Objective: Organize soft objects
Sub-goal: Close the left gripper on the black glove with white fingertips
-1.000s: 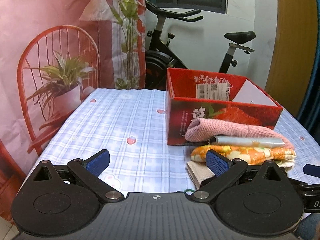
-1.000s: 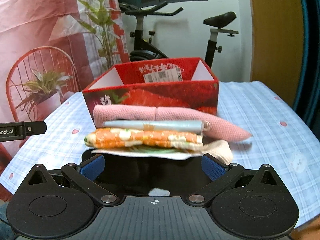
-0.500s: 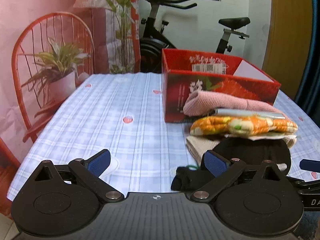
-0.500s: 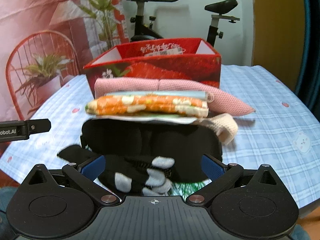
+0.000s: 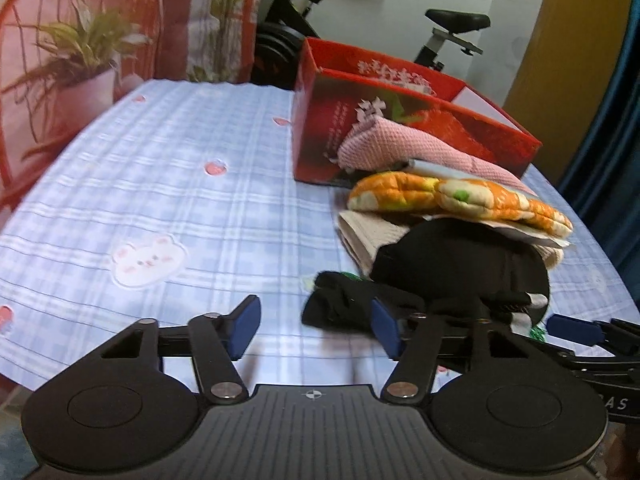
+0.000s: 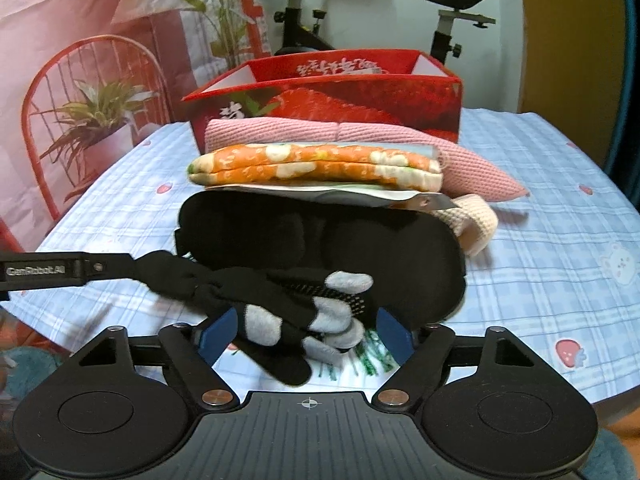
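Nothing looks sorted yet. The red box [image 6: 328, 92] stands toward the far side of the bench [image 5: 160, 184], and from these angles its inside is hidden, so I cannot tell whether anything has gone into it. Everything soft that I can see is outside it, heaped against its near wall: a pink knitted cloth [image 6: 460, 160] touching the box, a pale blue flat piece [image 5: 436, 169] lying on that, an orange flowered quilted pad [image 6: 316, 164] in front, a sheet of white paper or plastic under the pad, a cream cloth [image 5: 372, 232] poking out at both ends, and a bulky black padded thing [image 6: 340, 236] at the bottom nearer the front edge of the bench.

A black glove with grey fingertips [image 6: 296, 316] sprawls in front of the heap, closest to the near edge. The right gripper [image 6: 306, 332] has this glove between its fingers and its jaws are closing; the pads do not seem to press it yet. The left gripper [image 5: 316, 330] is closing too, with bare tablecloth in most of its gap and only the glove's black cuff against its right pad.

So I judge the work as barely begun: the glove is about to be taken, and the whole heap remains to be dealt with.
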